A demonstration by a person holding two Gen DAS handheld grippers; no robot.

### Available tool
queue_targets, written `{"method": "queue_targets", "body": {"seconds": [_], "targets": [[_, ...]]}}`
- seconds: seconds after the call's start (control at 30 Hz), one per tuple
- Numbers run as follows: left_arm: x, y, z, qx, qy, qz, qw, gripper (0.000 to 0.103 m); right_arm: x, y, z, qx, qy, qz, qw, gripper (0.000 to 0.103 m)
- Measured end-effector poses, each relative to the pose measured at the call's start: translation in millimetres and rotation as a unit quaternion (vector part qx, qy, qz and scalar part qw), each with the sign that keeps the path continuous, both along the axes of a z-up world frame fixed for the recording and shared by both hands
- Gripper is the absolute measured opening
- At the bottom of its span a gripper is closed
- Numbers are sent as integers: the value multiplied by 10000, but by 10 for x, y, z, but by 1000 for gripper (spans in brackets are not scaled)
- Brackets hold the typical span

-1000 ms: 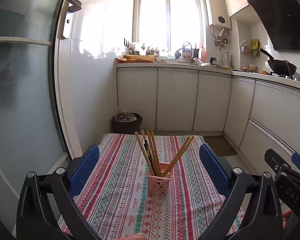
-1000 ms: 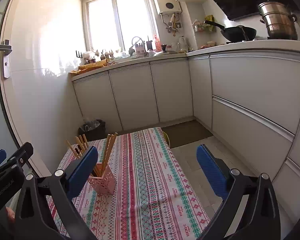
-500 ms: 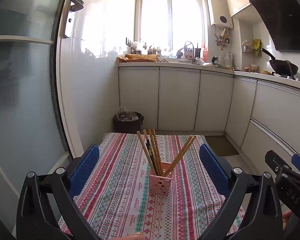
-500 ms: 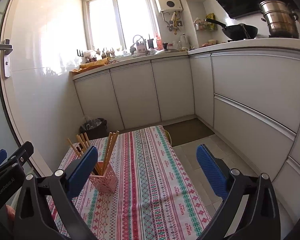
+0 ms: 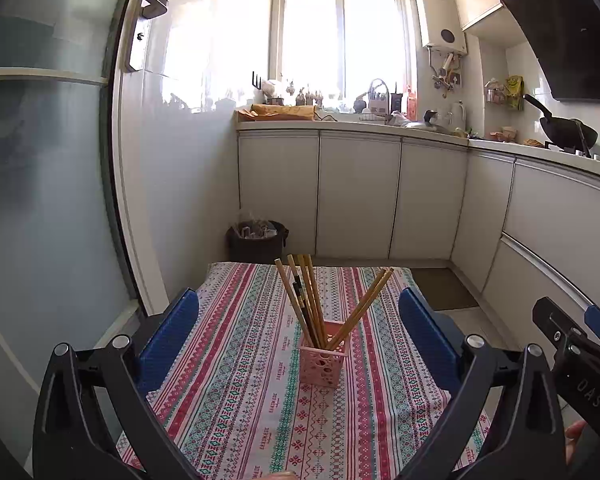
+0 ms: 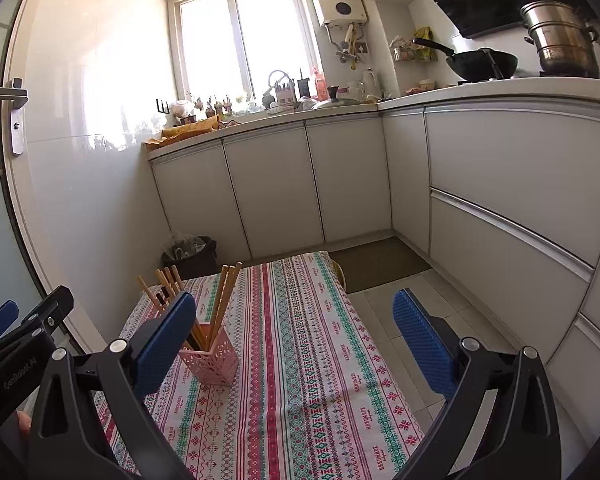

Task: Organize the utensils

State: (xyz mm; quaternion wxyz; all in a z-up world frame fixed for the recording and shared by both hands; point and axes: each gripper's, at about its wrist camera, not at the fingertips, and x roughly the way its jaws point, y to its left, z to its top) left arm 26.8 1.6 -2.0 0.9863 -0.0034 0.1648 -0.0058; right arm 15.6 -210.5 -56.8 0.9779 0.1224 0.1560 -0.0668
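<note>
A pink perforated holder [image 5: 322,364] stands upright on the striped tablecloth [image 5: 236,392]. Several wooden chopsticks [image 5: 309,300] stand in it, fanned left and right. My left gripper [image 5: 300,332] is open and empty, held back from the holder, which shows between its blue pads. In the right wrist view the holder [image 6: 211,356] and chopsticks [image 6: 220,300] sit at the left, partly behind the left blue pad. My right gripper [image 6: 296,340] is open and empty above the cloth.
A dark waste bin [image 5: 257,240] stands on the floor beyond the table's far edge. White cabinets [image 5: 356,196] line the back and right. A glass door [image 5: 40,200] is close on the left. A floor mat [image 6: 376,260] lies to the right.
Both grippers have risen and drawn back a little, so the holder sits slightly lower and farther in both views. Both stay open and empty.
</note>
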Motion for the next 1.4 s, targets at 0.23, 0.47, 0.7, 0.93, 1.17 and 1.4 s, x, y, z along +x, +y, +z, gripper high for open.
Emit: {"method": "queue_targets", "body": {"seconds": [0.23,0.47,0.7,0.93,1.17,1.4], "targets": [[-3,3,-7,14,6,14,10000,96,13,10,-11,11,24,18,10000,96],[-9,3,-18,22,18,21,10000,96,1,24,-23,22,19,38,10000,96],[-3,12,-25,25,23,-10,10000,96,8,11,-25,20,32,40,10000,96],[-21,2,-12,115,-166,26,9998,96,16,13,-22,14,55,48,10000,96],[-52,0,19,95,-259,-43,9996,96,7,6,-13,17,36,52,10000,96],[-29,3,-2,99,-108,-21,9999,96,0,4,-11,27,40,64,10000,96]]}}
